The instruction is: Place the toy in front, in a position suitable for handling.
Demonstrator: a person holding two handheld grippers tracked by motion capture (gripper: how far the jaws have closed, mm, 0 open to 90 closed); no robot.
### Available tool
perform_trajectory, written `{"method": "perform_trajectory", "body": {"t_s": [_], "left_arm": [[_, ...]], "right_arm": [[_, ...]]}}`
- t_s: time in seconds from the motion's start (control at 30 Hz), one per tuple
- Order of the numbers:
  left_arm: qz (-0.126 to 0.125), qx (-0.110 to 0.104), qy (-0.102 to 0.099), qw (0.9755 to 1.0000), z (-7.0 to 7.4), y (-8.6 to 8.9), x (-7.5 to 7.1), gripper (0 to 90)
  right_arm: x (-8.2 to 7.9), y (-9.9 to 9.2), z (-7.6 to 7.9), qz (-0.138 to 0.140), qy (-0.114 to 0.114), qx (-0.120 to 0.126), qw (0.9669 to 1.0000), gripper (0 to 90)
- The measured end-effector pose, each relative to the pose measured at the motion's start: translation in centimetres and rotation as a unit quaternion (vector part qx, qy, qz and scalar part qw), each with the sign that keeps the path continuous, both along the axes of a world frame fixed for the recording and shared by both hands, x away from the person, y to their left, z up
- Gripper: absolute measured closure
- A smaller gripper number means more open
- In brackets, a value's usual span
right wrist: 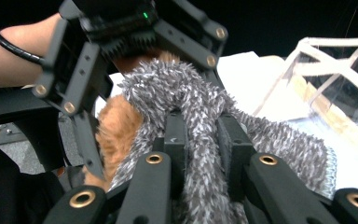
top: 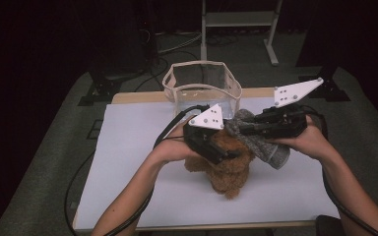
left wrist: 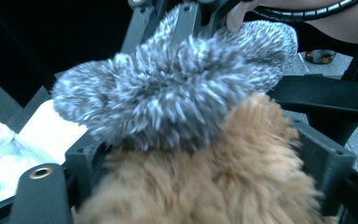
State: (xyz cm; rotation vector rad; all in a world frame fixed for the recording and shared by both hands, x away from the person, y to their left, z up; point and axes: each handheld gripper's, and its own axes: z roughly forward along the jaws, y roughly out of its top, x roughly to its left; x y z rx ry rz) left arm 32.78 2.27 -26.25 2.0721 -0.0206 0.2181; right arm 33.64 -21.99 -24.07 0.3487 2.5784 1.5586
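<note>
Much of the brown plush toy [top: 229,169] is hidden beneath the left gripper [top: 229,153], toward twelve o'clock.

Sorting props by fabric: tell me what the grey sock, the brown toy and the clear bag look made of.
Fuzzy grey sock: likely chenille knit, with spiky white-tipped pile. Brown plush toy: synthetic fur, long matte orange-brown pile. Clear bag: seemingly glossy see-through plastic with cream fabric edging.

A clear plastic bin with cream fabric trim [top: 203,83] stands at the far edge of the white table [top: 128,147]. A white metal stand [top: 238,19] stands on the floor behind it.
</note>
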Motion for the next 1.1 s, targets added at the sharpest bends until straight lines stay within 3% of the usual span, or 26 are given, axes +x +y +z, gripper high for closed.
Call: {"method": "perform_trajectory", "body": {"t_s": [0.17,0.27,0.33,0.43,0.5,0.63,0.73,0.9,0.97,1.1], "left_arm": [[0.008,-0.009,-0.006,0.9999,0.4,1.8,-0.5,16.3],[0.026,0.006,-0.006,0.9996,0.3,3.0,-0.7,12.4],[0.033,0.007,0.008,0.9994,-0.2,3.5,-0.4,10.2],[0.021,-0.002,0.036,0.9991,-1.1,3.3,0.0,9.1],[0.017,-0.007,0.041,0.999,-1.6,2.9,0.0,8.7],[0.013,-0.017,0.041,0.9989,-1.8,3.2,0.0,29.0],[0.006,-0.022,0.033,0.9992,-1.7,3.1,-0.1,36.4],[-0.007,-0.012,0.012,0.9998,-1.3,1.9,-0.9,38.3],[-0.002,-0.014,0.013,0.9998,-1.4,2.0,-0.9,38.3],[0.002,-0.023,0.02,0.9995,-1.4,2.9,-0.7,38.8]], "right_arm": [[0.1,0.0,-0.2,0.001,0.003,-0.005,1.0,75.6],[0.0,0.0,-0.2,0.001,0.002,-0.007,1.0,75.6],[0.0,-0.3,-0.1,0.0,0.002,-0.005,1.0,75.6],[-0.2,-0.2,-0.2,0.002,0.001,-0.006,1.0,75.6],[-0.2,0.1,-0.1,0.003,0.0,-0.007,1.0,75.6],[-0.2,0.2,0.1,0.006,0.0,-0.009,0.9999,75.5],[-0.6,0.6,1.1,0.016,-0.014,-0.015,0.9997,75.4],[-0.8,3.2,2.8,0.043,-0.029,-0.043,0.9977,75.3],[-0.7,4.2,3.0,0.048,-0.031,-0.053,0.997,75.2],[-0.2,3.6,3.0,0.039,-0.025,-0.05,0.9977,75.1]]}}
